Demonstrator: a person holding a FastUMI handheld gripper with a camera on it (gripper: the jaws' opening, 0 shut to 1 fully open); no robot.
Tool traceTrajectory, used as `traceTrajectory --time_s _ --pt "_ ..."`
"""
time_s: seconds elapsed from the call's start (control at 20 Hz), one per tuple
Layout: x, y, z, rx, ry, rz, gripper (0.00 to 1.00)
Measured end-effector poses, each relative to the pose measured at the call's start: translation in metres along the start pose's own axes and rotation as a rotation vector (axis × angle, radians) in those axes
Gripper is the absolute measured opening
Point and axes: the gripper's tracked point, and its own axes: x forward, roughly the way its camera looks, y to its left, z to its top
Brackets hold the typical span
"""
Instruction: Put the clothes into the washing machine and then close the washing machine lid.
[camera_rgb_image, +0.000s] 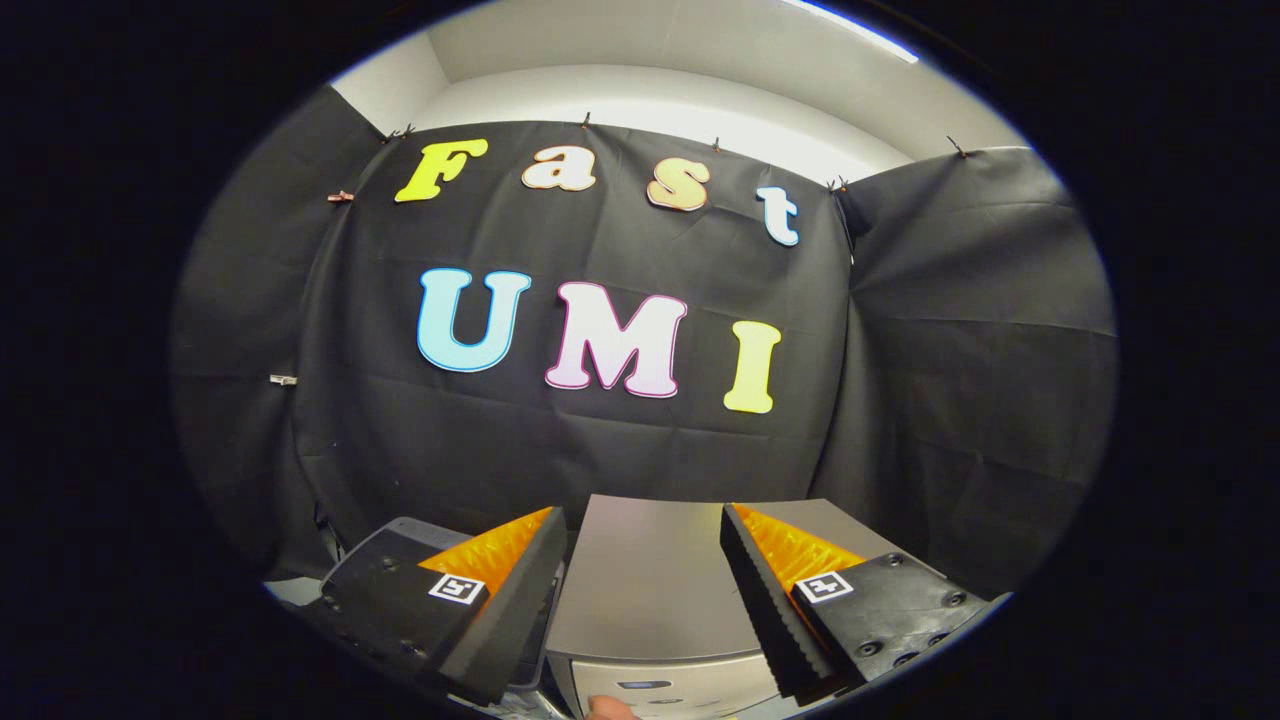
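Two gripper (643, 560) fingers apart above washing machine (650, 585)

Claw (642, 540): two wedge-shaped fingers (505, 610), ridged inner faces. Each carried a small square black-and-white marker (457, 588). Black mounting plates (890, 610) behind, fastened with dark round screws.

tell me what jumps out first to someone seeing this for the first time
The gripper dominates the foreground, its jaws spread open with nothing between them. Just ahead of and between them sits the washing machine, a grey box with its flat top in plain sight and a strip of its front panel below. Behind it hangs the booth's black cloth wall.
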Motion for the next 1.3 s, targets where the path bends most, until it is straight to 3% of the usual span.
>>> traceTrajectory --time_s 1.3 --pt "-0.0005 -0.0008 -0.0017 0.031 -0.007 0.000 0.97"
